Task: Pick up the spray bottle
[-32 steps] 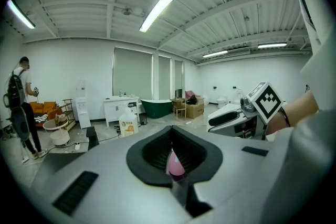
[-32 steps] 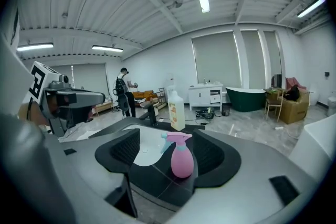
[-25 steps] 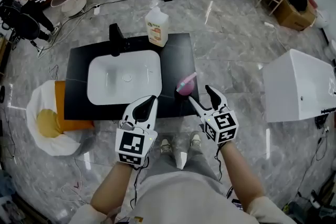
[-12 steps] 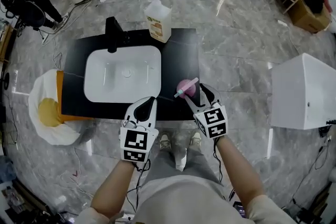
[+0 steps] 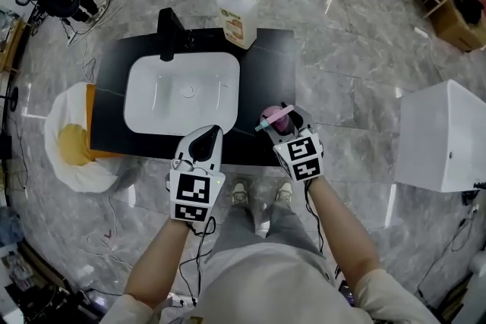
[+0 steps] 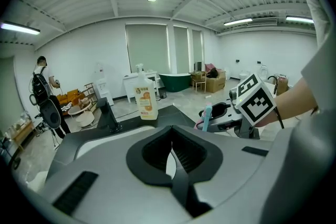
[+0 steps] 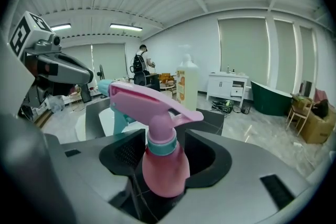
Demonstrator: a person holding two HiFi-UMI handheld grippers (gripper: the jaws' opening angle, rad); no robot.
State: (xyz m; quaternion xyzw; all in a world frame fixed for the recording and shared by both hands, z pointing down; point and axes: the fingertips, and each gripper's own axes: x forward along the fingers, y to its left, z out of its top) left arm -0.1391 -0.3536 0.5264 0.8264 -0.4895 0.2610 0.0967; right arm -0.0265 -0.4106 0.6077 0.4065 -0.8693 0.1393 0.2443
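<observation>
The spray bottle (image 7: pixel 166 165) is found directly between the jaws of the right hand-held gripper (image 7: pixel 167 150), set deep in the gap rather than out at the tips. The jaws are closed to a narrow span on it, and a pad appears to press on each side of the rounded body. The long axis of the bottle runs upright, crossing the line of the jaws, so that the neck and head stand clear above them. The trigger head is turned to the left of this hand-held gripper, toward the other one.

The left hand-held gripper (image 6: pixel 172 157) is held off to that side, apart from the bottle, with its jaws brought together on nothing, so the right one is plainly the nearer.

From the head view the bottle is seen at the near right corner of the black surface (image 5: pixel 266 64), just right of the white basin (image 5: pixel 182 99) (whether its base rests on the surface cannot be told).

The bottle is shown as small, with a translucent pink body, a teal collar and nozzle, and a pink trigger head. A straight upward lift is judged to be what remains.
</observation>
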